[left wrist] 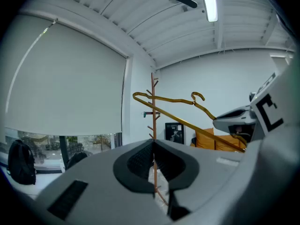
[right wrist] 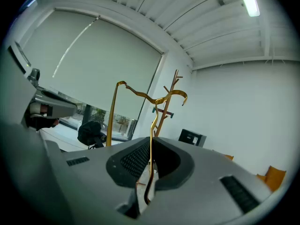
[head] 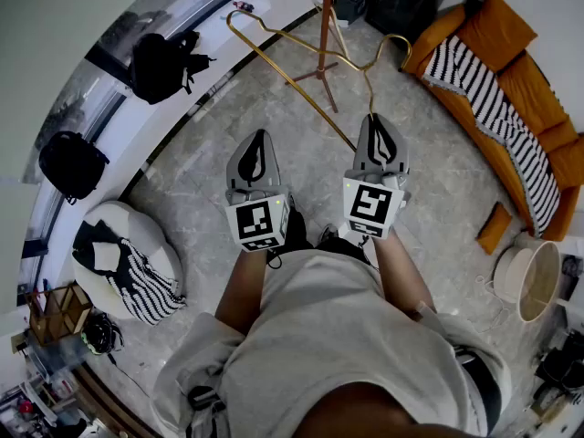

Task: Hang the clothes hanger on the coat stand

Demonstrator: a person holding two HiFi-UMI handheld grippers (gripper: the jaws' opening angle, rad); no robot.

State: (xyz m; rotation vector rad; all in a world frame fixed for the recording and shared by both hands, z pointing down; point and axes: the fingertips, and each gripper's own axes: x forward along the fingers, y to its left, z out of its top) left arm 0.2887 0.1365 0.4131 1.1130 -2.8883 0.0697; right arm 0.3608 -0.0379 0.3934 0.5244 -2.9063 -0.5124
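The thin gold wire clothes hanger (head: 292, 88) is pinched at its near end by the right gripper (head: 376, 121). In the right gripper view the wire runs up between the closed pads of that gripper (right wrist: 151, 142). The grip at the near end appears chosen so that the hook and the far shoulders are left free to lead towards the stand. The hanger (right wrist: 140, 95) is carried off the floor, reaching away from the person towards the tall copper-brown coat stand (head: 326, 26). The stand rises on spread feet on the grey marble floor (head: 210, 181) at the far centre.

The left gripper (head: 260, 137) is held just left of the right one, apart from the hanger. Its jaws are pressed together on nothing. Only the distant pole of the stand (left wrist: 153, 107) is seen through the slit of the left gripper (left wrist: 153, 142), so this gripper seems spare for the step. In that view the hanger (left wrist: 187, 122) crosses in front of the pole, while its hook sits to the right of the pole. No peg is caught yet, so hanging is judged not yet done.

2 open containers are seen. A round cream basket (head: 505, 276) stands at the near right, and nothing can be made out inside it. A small wooden crate (head: 57, 310) stands at the near left, and its contents cannot be told.
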